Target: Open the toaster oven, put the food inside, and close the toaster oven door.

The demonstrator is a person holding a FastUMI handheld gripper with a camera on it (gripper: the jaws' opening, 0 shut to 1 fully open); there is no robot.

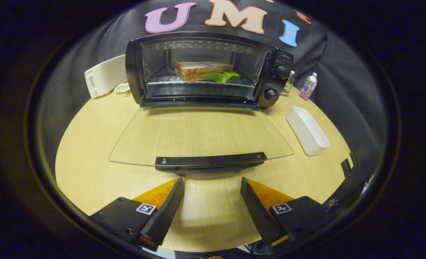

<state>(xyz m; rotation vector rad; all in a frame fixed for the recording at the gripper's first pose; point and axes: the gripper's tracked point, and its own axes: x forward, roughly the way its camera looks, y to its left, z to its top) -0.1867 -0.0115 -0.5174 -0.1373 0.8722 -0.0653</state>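
A black toaster oven [205,70] stands at the back of the round wooden table [90,154]. Its glass door [202,138] lies folded down flat toward me, with the black handle [210,160] at its near edge. Inside, on the wire rack, rests a sandwich [202,71] with green lettuce sticking out to the right. My gripper [212,181] is open, fingertips just short of the door handle and slightly below it, nothing between the fingers.
A white rectangular dish [307,130] sits to the right of the open door. A white toaster [104,76] and a small plate [122,87] stand left of the oven. A small bottle [308,86] stands behind the oven's right side.
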